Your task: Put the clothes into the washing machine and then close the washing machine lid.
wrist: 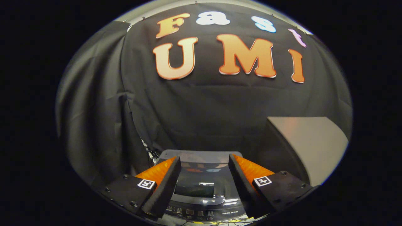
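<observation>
Fingers of the claw [204, 185] stand wide apart with nothing between them, hanging above a dark grey top-loading washing machine [201, 188] that sits low, just ahead of and below the fingertips. Its glossy, glass-like lid [198, 183] appears to lie flat and shut over the tub, mirroring the booth wall, with the control panel [194, 214] on the near edge. No clothes are to be seen, and whether any lie under the lid cannot be told. To the right of the machine stands a pale grey slanted board [309, 142], well apart from the claw. A shut lid with an empty claw fits two stages: the load already inside and the lid brought down, or the lid down with the clothes somewhere out of sight. Either way, the sound course is to keep the claw level and centred over the lid, clear of the panel buttons, since a glossy lid likely gives little grip and a stray finger could press a button. Any lid contact is best made at its edge, slowly.
</observation>
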Demonstrator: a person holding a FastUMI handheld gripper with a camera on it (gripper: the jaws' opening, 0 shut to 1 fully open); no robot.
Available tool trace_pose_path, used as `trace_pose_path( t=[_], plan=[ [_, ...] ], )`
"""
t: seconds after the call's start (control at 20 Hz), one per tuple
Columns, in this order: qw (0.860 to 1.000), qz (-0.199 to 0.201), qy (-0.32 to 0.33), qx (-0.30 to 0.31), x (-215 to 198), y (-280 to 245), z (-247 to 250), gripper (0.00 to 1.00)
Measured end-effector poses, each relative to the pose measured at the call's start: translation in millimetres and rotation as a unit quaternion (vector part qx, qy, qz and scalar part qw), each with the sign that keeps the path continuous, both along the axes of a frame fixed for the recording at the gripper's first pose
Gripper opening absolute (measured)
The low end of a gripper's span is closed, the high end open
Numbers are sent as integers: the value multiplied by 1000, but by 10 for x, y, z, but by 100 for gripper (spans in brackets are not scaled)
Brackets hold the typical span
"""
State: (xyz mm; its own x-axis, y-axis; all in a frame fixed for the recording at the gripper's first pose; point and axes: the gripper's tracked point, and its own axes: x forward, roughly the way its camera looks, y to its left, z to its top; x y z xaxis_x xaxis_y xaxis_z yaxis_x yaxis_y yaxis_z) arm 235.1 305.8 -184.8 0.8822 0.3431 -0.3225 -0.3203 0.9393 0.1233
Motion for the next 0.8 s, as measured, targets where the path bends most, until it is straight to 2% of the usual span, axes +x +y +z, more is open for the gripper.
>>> trace_pose_path(
  t=[0.15, 0.4, 0.8],
  plan=[
    [999, -9, -38, 14, -208, -339, 506, 98],
    [995, -28, -89, 28, -498, -1236, 1201, 98],
    [986, -70, -144, 43, -1101, -2700, 1845, 98]
  ],
)
